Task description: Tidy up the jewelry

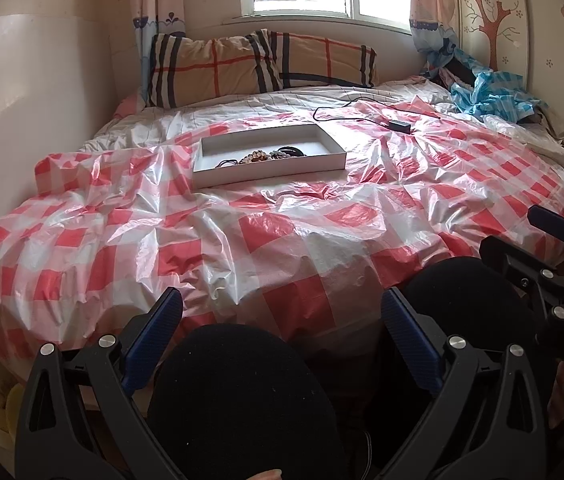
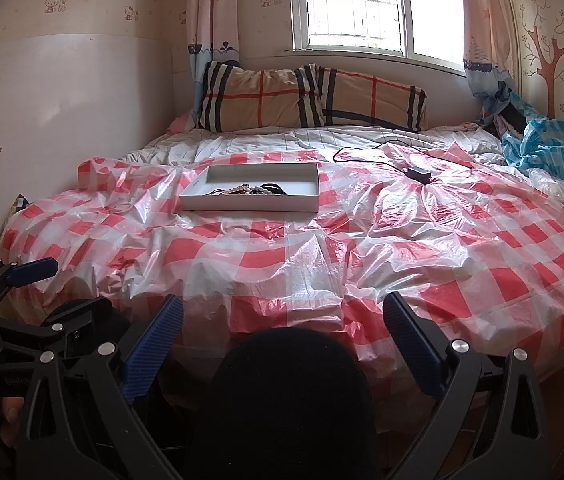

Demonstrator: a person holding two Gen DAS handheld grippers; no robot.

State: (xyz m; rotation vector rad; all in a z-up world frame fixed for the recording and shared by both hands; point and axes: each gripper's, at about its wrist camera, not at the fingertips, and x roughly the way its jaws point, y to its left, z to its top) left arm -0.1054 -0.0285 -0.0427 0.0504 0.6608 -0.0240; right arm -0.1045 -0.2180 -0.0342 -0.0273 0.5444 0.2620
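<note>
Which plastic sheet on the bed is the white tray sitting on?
The red-and-white checked sheet, spread flat under the white tray; the blue checked one is crumpled in the far right corner.

Both wrist cameras sit low at the bed's (image 1: 241, 240) foot, side by side, facing the window (image 2: 354, 8); both share the distant white tray (image 1: 269, 168).
</note>
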